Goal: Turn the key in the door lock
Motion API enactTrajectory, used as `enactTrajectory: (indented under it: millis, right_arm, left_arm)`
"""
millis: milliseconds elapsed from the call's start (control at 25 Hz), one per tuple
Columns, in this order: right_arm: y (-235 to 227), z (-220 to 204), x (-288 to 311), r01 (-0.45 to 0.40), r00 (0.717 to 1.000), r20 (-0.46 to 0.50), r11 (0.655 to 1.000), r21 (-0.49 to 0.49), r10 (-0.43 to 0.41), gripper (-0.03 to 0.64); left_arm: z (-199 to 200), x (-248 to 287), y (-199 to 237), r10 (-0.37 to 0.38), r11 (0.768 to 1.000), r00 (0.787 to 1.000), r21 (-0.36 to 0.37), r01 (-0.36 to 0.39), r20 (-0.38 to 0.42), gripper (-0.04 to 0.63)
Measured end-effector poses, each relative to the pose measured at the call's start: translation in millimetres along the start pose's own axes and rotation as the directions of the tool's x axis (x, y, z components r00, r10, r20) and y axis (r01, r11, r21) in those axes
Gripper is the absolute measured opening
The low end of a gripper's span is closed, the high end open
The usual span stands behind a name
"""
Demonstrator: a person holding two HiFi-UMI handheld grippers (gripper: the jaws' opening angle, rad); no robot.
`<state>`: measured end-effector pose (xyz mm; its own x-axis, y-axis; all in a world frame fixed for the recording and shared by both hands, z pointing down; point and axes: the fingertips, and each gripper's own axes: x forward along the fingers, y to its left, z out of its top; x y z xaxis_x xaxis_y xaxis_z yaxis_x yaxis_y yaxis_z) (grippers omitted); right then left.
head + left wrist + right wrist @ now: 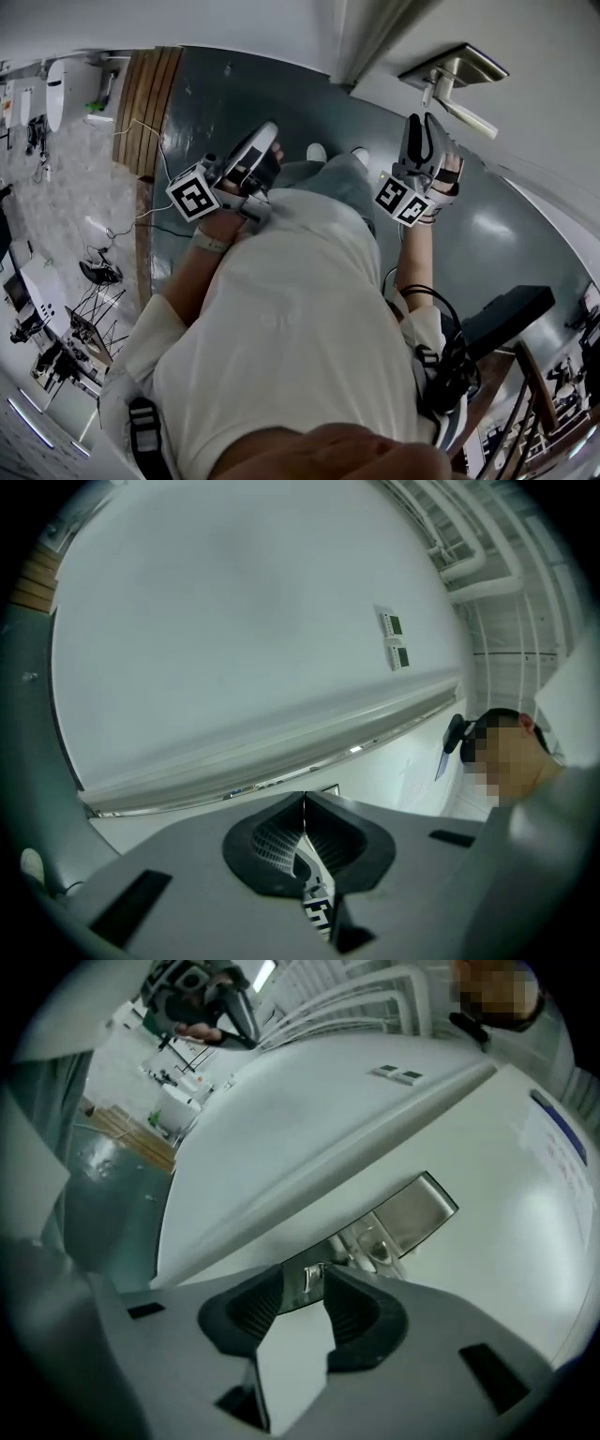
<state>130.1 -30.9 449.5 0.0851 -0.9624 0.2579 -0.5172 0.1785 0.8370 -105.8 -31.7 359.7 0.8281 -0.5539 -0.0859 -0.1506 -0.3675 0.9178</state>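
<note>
Upper right of the head view: right gripper (427, 141), raised just below the lock plate (454, 66) and handle (466, 112) on the door (553, 94). Stands released: in its own view, jaws apart on either side of the key (311, 1279), pads not pressing it. Key near the middle of that view, at the plate's lower-left end, between the jaw tips. Left of centre in the head view: left gripper (246, 167), well apart from the lock. Stays out of the work, clenched, jaws together on nothing.

Right gripper (304, 1277) jaws apart; key (312, 1280) between them; lock plate (417, 1211) just beyond.
</note>
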Motion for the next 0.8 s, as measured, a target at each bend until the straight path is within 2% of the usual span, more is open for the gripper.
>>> enactTrajectory:
  millis: [200, 320, 560, 680, 800]
  right_arm:
    - [6, -8, 14, 0.014, 0.999, -0.038, 0.995, -0.102, -0.018, 0.135]
    - [7, -11, 23, 0.026, 0.998, -0.052, 0.993, -0.117, -0.032, 0.133]
    - [1, -11, 39, 0.068, 0.996, -0.049, 0.992, -0.102, -0.073, 0.13]
    - [-6, -9, 41, 0.108, 0.993, -0.034, 0.992, -0.072, -0.11, 0.065]
    - [-7, -8, 41, 0.123, 0.992, -0.035, 0.991, -0.048, -0.125, 0.057]
  left_arm:
    - [-3, -4, -4, 0.009, 0.999, 1.0, -0.035, -0.009, 0.016, 0.009]
    - [0, -6, -5, 0.004, 1.0, 1.0, -0.005, -0.004, 0.017, 0.009]
    - [-3, -8, -3, 0.016, 1.0, 1.0, -0.022, -0.016, 0.019, 0.009]
    - [-4, -9, -4, 0.009, 1.0, 1.0, -0.015, -0.009, 0.024, 0.009]
    - [-3, -10, -2, 0.018, 1.0, 1.0, -0.001, -0.018, 0.02, 0.009]
